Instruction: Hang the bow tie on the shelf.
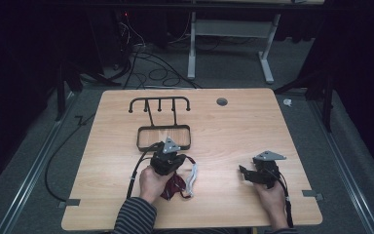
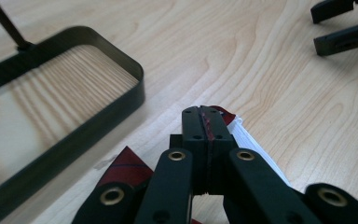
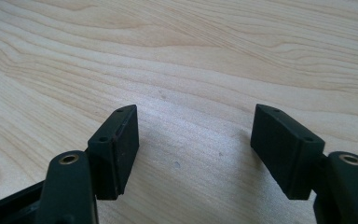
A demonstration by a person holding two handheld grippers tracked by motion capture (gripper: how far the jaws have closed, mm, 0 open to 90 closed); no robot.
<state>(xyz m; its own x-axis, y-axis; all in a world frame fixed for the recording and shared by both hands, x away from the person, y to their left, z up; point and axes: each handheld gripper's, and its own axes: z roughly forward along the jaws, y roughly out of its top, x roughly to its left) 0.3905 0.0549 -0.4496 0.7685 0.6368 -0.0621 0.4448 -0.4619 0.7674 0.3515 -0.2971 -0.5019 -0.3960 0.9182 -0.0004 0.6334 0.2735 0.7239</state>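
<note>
Pinched between the closed jaws of the left gripper (image 2: 206, 122), a red patterned cloth (image 1: 174, 186) with white trim lies near the black rack (image 1: 164, 137). Soft and light, it likely drapes, so gripping an edge suits it. Right gripper (image 3: 193, 151) hovers wide open, empty.

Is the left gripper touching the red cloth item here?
Touching. In the left gripper view, the left gripper has its jaws shut on a thin edge of the red cloth item.

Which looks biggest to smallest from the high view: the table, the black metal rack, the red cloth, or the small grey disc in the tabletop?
1. Table, by far the largest.
2. Black metal rack.
3. Red cloth, partly hidden under the left gripper, so its full size is unsure.
4. Grey disc, the smallest.
</note>
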